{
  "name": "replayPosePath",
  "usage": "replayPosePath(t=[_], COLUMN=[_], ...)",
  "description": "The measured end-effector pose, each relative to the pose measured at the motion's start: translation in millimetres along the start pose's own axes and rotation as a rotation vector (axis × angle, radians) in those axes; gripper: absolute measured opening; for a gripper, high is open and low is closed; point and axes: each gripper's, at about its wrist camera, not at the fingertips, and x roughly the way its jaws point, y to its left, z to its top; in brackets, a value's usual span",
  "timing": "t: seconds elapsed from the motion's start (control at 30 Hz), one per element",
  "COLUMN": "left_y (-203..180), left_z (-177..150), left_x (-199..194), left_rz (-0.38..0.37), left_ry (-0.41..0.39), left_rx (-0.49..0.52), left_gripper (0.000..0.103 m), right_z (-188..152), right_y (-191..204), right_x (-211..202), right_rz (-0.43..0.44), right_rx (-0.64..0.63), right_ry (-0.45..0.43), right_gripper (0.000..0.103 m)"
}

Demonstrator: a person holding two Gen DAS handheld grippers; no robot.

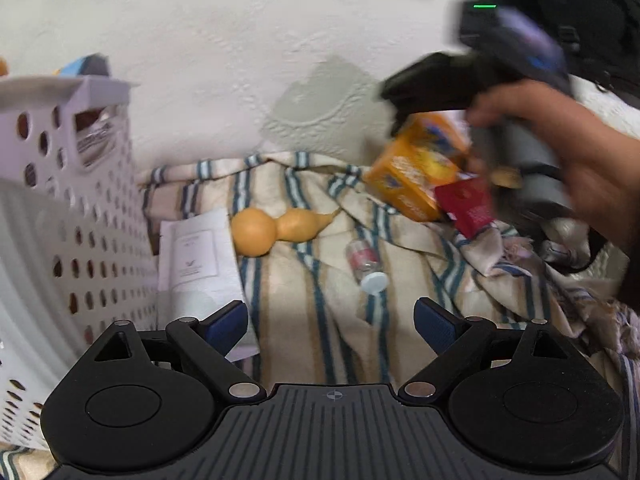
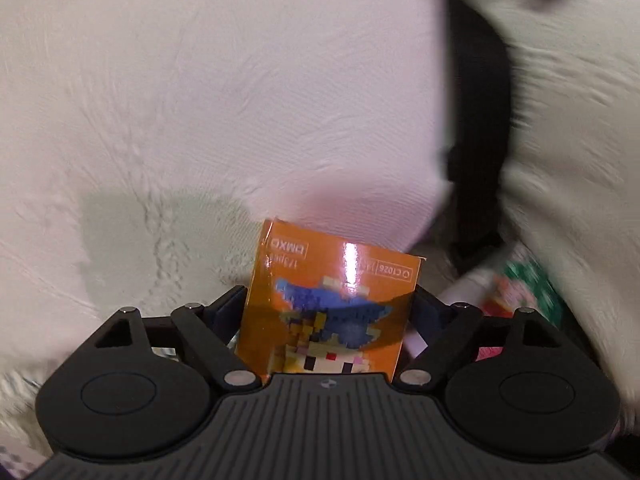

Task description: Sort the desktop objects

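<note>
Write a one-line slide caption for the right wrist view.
Right gripper holds an orange toy box between its fingers above a white textured cloth.

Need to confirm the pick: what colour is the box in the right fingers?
Orange box, clearest in the right wrist view.

right gripper: motion-blurred in the left wrist view, fingertips hidden behind the orange box
orange box, lower part: hidden behind the gripper body in the right wrist view
red packet: print too smeared to read
basket: cut off by the left edge; contents mostly hidden behind its wall
green and pink item: blurred, possibly a wrapper
paper: text too small to read
</note>
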Motion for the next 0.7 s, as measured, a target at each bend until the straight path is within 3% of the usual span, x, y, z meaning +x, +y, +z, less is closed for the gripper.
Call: replayPosePath(t=[0.23, 0.37, 0.47, 0.53, 0.6, 0.7], left_y=[0, -6, 0, 5, 7, 1], left_z=[-3, -8, -8, -9, -12, -18], left_x=[-10, -25, -35, -39, -41, -50], left_rz=[0.012, 0.026, -0.044, -0.079, -0.115, -0.137], left_ry=[-0.025, -0.054, -0.02, 0.019, 0.048, 0.046], left_rx=[0.022, 0.026, -0.033, -0.084, -0.117, -0.069], left_gripper=[0.095, 0.1, 0.102, 0.103, 0.103, 0.103], right_z=[-67, -128, -176, -198, -210, -209], right_y=[-63, -97, -118, -127, -133, -138], right_x=[-144, -203, -230, -237, -242, -241], right_rz=[0.298, 0.381, 0.37, 0.366, 0.372, 0.378], right_rx=[0.118, 0.132, 0.097, 0.091, 0.096, 0.099], right_ry=[-0.149, -0.178, -0.228, -0.218, -0.233, -0.25], right_gripper=[0.085, 0.086, 0.086, 0.085, 0.085, 0.085])
